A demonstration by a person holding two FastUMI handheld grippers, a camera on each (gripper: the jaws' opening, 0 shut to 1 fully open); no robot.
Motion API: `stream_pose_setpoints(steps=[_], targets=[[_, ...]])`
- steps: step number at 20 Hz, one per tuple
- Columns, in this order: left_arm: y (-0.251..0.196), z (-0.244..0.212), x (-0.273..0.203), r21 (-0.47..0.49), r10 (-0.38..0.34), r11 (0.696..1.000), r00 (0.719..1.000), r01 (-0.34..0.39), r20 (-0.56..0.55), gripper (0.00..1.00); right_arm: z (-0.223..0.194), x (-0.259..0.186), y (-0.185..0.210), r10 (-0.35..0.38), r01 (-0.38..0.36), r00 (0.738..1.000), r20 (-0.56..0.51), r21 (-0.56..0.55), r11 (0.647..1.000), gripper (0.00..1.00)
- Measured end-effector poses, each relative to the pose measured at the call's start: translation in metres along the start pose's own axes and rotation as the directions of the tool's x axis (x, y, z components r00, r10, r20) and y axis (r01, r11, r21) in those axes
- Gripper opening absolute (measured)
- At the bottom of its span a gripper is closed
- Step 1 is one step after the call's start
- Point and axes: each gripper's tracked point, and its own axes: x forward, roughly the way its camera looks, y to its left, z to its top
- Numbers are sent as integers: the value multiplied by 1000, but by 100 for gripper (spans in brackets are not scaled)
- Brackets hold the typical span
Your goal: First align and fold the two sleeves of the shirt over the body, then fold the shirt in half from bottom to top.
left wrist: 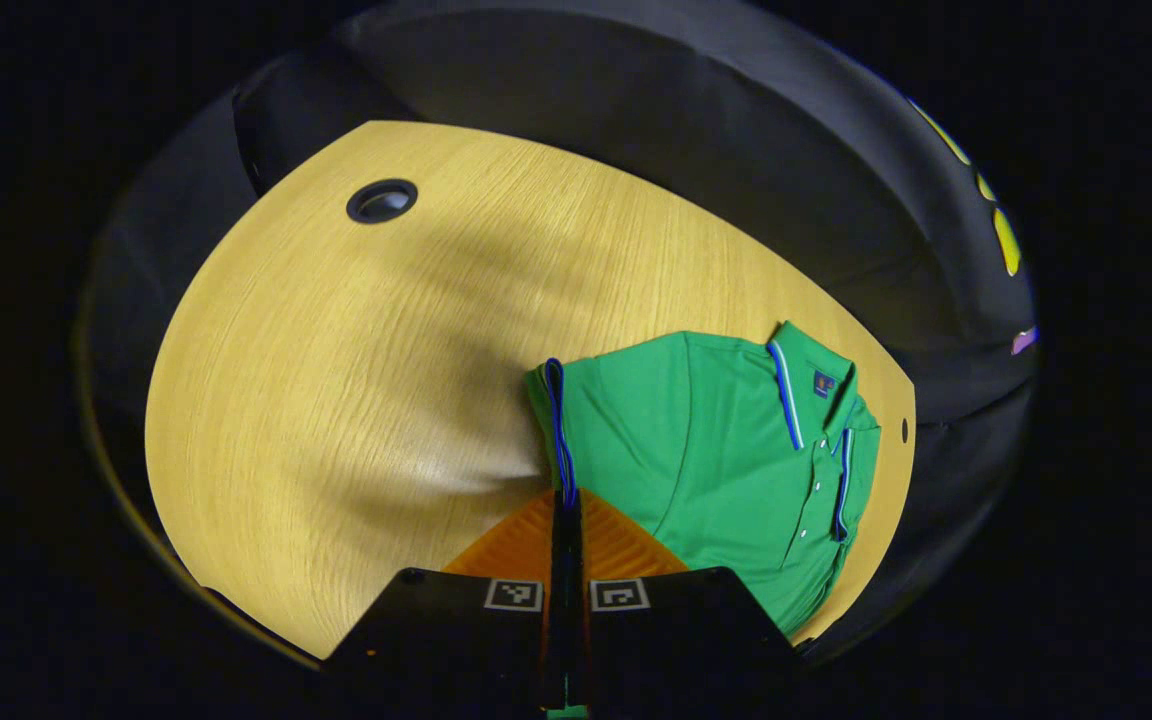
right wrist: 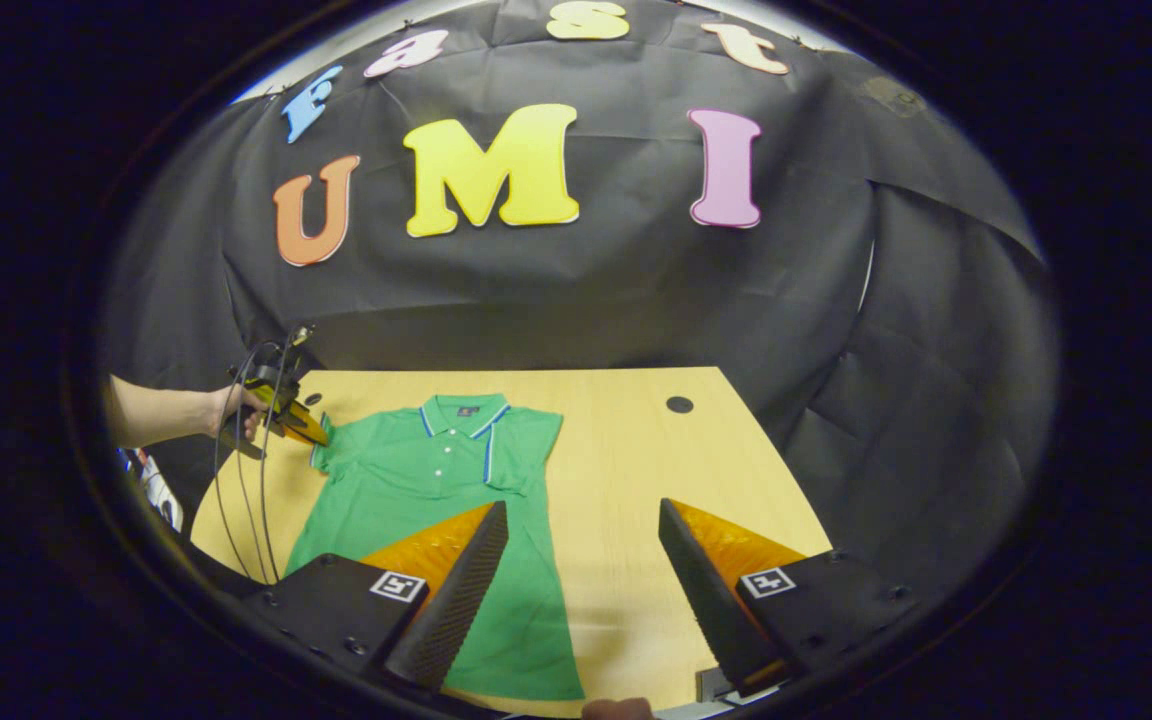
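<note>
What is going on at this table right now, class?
A person is folding a green polo shirt that lies flat on a wooden table with two handheld grippers. The left gripper is shut on the edge of the shirt's left sleeve. The right gripper hangs open above the shirt's lower part, holding nothing. The right sleeve already looks folded in.

Light wood-grain table (right wrist: pixel 636 470) w/ a round black cable hole (right wrist: pixel 679 404) near the far edge. Green polo shirt (right wrist: pixel 436 500) lies flat on it, collar toward the back wall, hem toward the near edge.
</note>
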Motion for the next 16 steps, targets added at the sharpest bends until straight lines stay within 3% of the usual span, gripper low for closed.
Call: stream_pose_setpoints(steps=[3,4,8,9,13,14,15,16], targets=[[-22,10,-17,58,-8,998,999,5,49,4,0,-1,1,5,-5,1000,9,18,1000,98],[-31,11,-20,76,-11,997,998,7,58,4,-1,-3,2,10,-10,1000,10,17,1000,94],[-74,12,-21,158,-2,987,996,-12,90,4,0,-13,-3,7,-7,1000,31,7,1000,94],[-83,14,-19,176,6,984,995,-24,100,4,1,-16,-6,3,-4,999,37,13,1000,98],[-131,-2,-5,219,-26,976,997,9,75,6,-1,-23,-24,-31,29,998,49,35,999,93],[-133,-6,1,221,-17,975,997,0,75,15,-2,-23,-26,-30,28,998,47,46,999,93],[-141,-4,-4,218,-20,976,996,2,83,34,-4,-24,-28,-28,26,999,42,53,998,93],[-148,-7,5,209,-32,978,996,13,88,47,-8,-20,-29,-30,28,999,32,52,998,93]])
